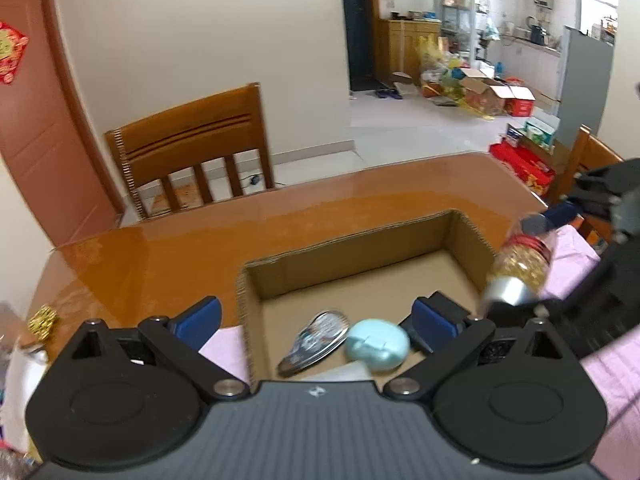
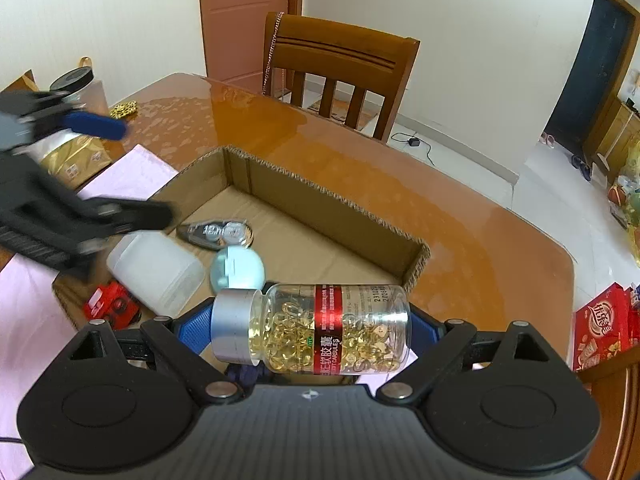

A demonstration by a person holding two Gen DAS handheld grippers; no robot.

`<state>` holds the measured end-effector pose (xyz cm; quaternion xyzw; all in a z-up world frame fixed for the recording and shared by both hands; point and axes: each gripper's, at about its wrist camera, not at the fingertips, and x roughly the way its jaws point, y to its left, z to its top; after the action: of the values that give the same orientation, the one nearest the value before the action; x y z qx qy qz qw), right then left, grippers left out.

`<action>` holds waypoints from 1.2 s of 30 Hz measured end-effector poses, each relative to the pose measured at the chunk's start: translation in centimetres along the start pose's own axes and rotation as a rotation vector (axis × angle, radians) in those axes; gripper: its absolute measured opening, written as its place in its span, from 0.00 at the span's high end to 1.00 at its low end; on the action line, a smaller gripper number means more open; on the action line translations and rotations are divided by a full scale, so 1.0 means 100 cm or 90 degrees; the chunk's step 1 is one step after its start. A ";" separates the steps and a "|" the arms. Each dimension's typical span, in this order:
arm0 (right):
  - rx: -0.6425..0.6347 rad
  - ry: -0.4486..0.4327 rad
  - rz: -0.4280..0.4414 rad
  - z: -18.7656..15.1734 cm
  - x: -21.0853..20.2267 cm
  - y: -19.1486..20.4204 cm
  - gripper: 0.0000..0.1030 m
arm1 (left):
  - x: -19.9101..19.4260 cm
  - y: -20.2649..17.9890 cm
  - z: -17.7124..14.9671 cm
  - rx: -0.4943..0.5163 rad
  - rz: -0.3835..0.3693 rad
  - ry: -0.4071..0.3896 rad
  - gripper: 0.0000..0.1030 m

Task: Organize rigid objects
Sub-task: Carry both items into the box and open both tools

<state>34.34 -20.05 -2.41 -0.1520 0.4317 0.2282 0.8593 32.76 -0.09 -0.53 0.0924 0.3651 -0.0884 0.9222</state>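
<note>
Left gripper [image 1: 316, 320] hangs over the near-left corner of the cardboard box [image 2: 332, 196], fingers spread wide with nothing between them. Below it in the box: a white plastic jar [image 2: 154, 270] on its side, a small red item [image 2: 112, 304], a flat silver pouch [image 2: 218, 234], a pale blue round case [image 2: 238, 270].

Right gripper [image 2: 312, 328] carries a clear capsule bottle [image 2: 316, 328] crosswise, silver cap to the left, fingers pinching it end to end, near the box's near edge on the tabletop [image 2: 460, 208].

Risks, as I judge them: a smooth round bottle held by its ends could roll or slip out before clearing the wall. Released from this height it may bounce or strike the blue case. The two grippers are close; a crossing move could knock them together.
</note>
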 end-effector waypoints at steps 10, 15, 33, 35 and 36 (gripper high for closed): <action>0.000 -0.013 -0.004 0.033 0.035 -0.001 0.00 | -0.021 0.022 -0.025 -0.037 0.016 0.024 0.02; -0.008 -0.023 -0.019 0.036 0.027 0.002 0.00 | -0.025 0.023 -0.033 -0.037 0.014 0.033 0.02; 0.031 -0.016 -0.082 -0.039 -0.035 0.037 0.00 | -0.066 -0.001 -0.082 -0.026 -0.007 0.038 0.02; 0.049 -0.003 -0.077 -0.052 -0.035 0.041 0.00 | -0.070 -0.005 -0.090 -0.026 -0.003 0.040 0.02; 0.058 0.005 -0.077 -0.059 -0.034 0.043 0.00 | -0.073 -0.007 -0.094 -0.026 -0.003 0.042 0.02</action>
<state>26.34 -19.97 -3.37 -0.1391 0.4349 0.1557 0.8759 21.20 2.16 -2.35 0.0757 0.3976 -0.0803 0.9109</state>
